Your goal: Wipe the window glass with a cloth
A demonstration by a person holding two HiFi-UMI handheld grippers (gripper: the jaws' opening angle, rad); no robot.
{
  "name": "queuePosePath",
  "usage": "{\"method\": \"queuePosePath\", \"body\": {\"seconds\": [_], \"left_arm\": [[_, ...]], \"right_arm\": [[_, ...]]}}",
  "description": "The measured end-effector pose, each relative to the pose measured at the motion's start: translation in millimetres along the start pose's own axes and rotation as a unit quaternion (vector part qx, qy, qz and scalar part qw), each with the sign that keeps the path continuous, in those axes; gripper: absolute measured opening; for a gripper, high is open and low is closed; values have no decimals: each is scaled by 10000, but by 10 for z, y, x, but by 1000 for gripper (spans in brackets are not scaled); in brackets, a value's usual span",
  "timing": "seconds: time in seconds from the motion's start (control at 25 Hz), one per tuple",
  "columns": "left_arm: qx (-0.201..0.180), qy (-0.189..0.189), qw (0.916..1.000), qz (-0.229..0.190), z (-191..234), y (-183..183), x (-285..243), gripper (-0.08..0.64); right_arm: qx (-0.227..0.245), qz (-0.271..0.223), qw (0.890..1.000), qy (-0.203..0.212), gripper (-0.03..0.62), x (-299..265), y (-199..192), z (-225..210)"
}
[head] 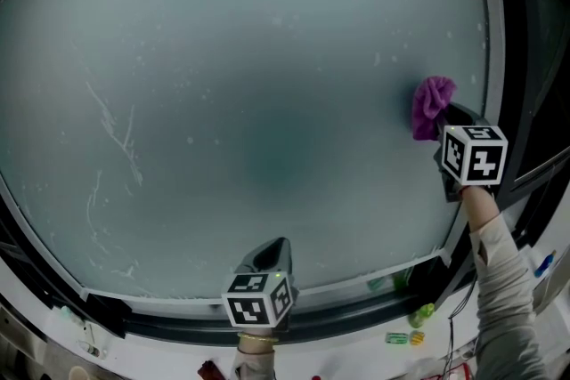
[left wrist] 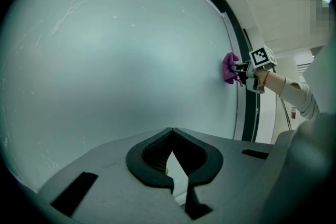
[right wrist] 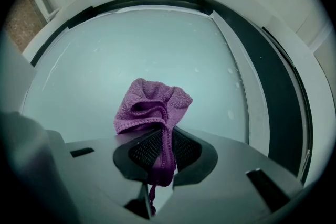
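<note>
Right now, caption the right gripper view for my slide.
Right gripper clamps a bunched purple cloth at the window glass.

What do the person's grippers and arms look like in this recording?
The left gripper and right gripper both have grey bodies with black, textured pads inside the jaws. Each carries a white cube printed with black square markers. The right arm wears a light grey long sleeve.

Purple cloth [head: 431,105] against pale grey-green window glass [head: 223,102], black frame [head: 523,31].
</note>
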State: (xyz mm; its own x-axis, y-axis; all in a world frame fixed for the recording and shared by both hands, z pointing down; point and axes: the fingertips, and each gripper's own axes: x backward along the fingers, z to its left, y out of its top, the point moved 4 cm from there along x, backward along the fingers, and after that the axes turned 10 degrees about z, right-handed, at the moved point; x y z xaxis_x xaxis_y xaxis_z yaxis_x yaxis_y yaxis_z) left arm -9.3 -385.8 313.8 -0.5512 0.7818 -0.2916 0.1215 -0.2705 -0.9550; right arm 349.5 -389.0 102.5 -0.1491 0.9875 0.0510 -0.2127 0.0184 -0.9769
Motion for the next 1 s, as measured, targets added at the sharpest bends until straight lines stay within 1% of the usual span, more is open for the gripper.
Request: {"method": "queuePosePath", "body": {"seconds": [0.08, 0.2, 0.36, 0.48, 0.6, 0.76, 1.0], "left_arm": [[-22, -12, 10000, 1, -5, 2, 0, 5], [-31, 3, 10000, 7, 12, 1, 11, 5], [-16, 46, 10000, -8, 48, -11, 42, 5], [31, 164, 9999, -40, 120, -15, 108, 5], [82, 326, 9994, -72, 215, -21, 205, 5], [177, 557, 9983, -75, 361, -74, 366, 5], [320, 991, 9945, -89, 609, -169, 620, 5]], "right_arm": [[7, -44, 10000, 8, 49, 38, 15, 25], [-60, -233, 9996, 126, 49, 180, 55, 126], [-233, -571, 9971, 446, 49, 447, 76, 379], [-414, -778, 9925, 853, 49, 572, 99, 654], [-514, -874, 9856, 1350, 49, 619, 130, 995], [-523, -881, 9751, 1966, 49, 627, 127, 1486], [-456, -805, 9585, 2695, 49, 533, 47, 2187]]}}
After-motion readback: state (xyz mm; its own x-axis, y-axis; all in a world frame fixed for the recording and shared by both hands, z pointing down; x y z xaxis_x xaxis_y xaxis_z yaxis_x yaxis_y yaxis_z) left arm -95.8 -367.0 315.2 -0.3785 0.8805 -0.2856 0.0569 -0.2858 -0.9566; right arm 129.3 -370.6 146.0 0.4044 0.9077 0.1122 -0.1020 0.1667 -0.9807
